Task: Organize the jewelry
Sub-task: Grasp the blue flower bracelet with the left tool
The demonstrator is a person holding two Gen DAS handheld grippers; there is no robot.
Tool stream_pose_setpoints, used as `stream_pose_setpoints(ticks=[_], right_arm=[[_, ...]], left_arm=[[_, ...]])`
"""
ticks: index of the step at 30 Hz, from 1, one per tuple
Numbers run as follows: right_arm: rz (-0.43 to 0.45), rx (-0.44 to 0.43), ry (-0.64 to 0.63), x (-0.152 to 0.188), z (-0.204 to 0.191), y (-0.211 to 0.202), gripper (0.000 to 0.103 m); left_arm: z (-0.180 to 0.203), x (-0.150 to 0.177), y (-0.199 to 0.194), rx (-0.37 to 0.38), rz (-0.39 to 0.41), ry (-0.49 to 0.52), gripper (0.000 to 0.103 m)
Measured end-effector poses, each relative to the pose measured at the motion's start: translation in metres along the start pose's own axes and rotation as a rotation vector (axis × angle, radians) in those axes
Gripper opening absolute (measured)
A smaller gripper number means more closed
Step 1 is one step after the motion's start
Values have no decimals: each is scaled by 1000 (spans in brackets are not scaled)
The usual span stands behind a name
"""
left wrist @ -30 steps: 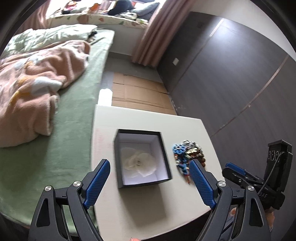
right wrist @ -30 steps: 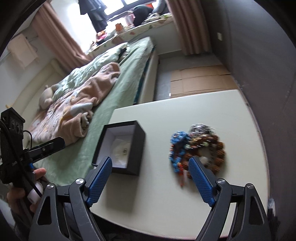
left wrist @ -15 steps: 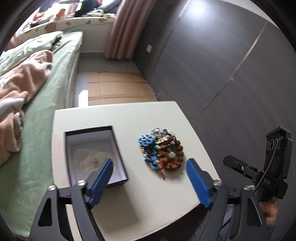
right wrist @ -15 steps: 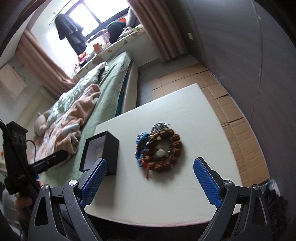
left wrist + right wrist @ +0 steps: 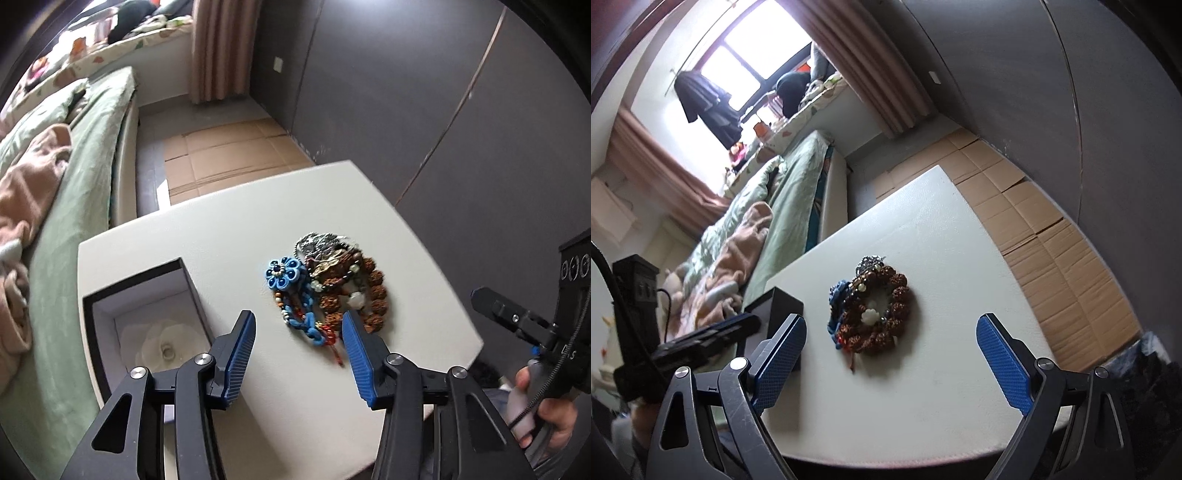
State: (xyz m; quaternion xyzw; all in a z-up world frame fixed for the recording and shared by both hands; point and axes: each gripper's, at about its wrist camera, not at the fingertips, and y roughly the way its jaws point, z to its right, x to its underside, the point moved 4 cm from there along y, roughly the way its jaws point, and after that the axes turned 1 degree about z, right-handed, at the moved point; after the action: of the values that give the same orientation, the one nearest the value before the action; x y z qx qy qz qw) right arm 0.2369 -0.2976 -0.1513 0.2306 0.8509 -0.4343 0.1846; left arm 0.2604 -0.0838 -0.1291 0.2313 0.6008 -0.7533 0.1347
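A pile of jewelry lies on the white table: a blue flower piece, a brown bead bracelet, a silver chain. It also shows in the right wrist view. An open black box with a white lining and a pale flower stands to its left; its dark side shows in the right wrist view. My left gripper is open and empty, just short of the pile's near edge. My right gripper is wide open and empty, above the table in front of the pile.
A bed with green sheets and a pink blanket runs along the table's left side. Flattened cardboard covers the floor beyond the table. A dark wall stands to the right.
My left gripper has swung right from over the box toward the jewelry pile and narrowed its opening. My right gripper has pulled back, tilted and opened wider.
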Motion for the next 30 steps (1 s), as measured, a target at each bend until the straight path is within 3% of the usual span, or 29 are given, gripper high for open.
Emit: stream_pose_setpoints(ticks=[8, 12, 17, 25, 28, 30], right_arm=[[-48, 16, 46, 4, 18, 33, 79], [-63, -13, 42, 4, 16, 38, 73], [-74, -71, 101, 4, 22, 41, 62], [-84, -90, 137, 0, 24, 47, 62], [-102, -150, 150, -4, 16, 56, 62], [-117, -184, 167, -7, 12, 63, 62]], left_arm=[[0, -8, 38, -44, -79, 77, 46], [2, -13, 60, -65, -121, 111, 38], [1, -18, 84, -82, -154, 120, 37], [-6, -26, 103, -80, -147, 83, 34], [-10, -31, 105, -53, -142, 55, 34], [-13, -33, 107, -37, -138, 25, 29]])
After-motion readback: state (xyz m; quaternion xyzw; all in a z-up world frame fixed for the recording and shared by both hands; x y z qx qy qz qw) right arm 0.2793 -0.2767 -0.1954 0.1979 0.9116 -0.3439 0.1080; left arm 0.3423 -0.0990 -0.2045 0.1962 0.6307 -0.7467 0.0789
